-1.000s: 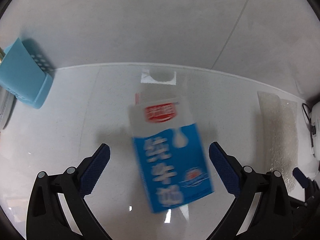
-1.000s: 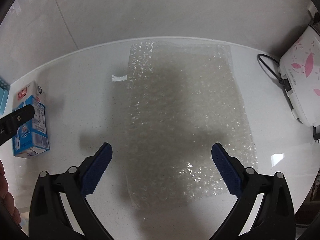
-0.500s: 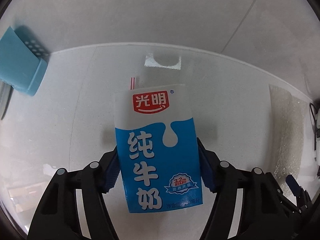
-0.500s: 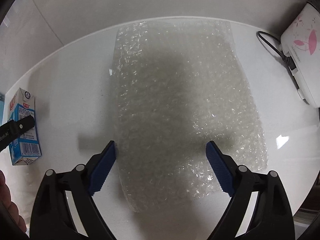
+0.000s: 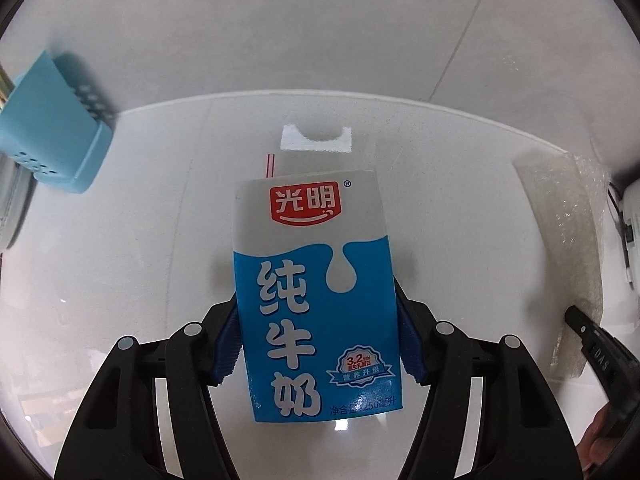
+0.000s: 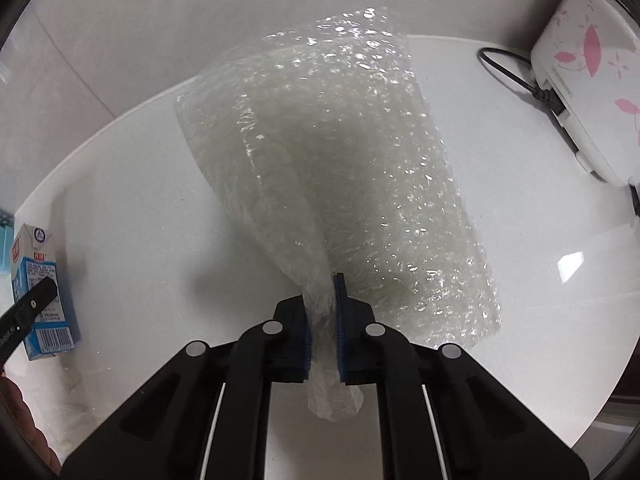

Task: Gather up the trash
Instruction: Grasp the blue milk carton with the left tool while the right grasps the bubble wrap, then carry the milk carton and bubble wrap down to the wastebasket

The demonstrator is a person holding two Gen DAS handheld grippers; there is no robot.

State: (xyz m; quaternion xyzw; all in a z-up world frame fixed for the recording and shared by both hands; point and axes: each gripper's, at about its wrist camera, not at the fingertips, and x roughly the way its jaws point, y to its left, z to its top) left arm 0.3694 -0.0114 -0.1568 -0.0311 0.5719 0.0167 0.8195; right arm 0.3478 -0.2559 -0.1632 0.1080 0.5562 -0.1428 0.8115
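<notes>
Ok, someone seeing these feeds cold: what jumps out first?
The blue-and-white milk carton fills the centre of the left wrist view, clamped between the left gripper jaws, which are closing. In the right wrist view, the bubble wrap is bunched and pinched in the shut right gripper, fanning out above the white counter.

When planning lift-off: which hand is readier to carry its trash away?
Right: the right gripper is shut on the bunched bubble wrap. The left gripper has jaws closing on the carton between them.
</notes>
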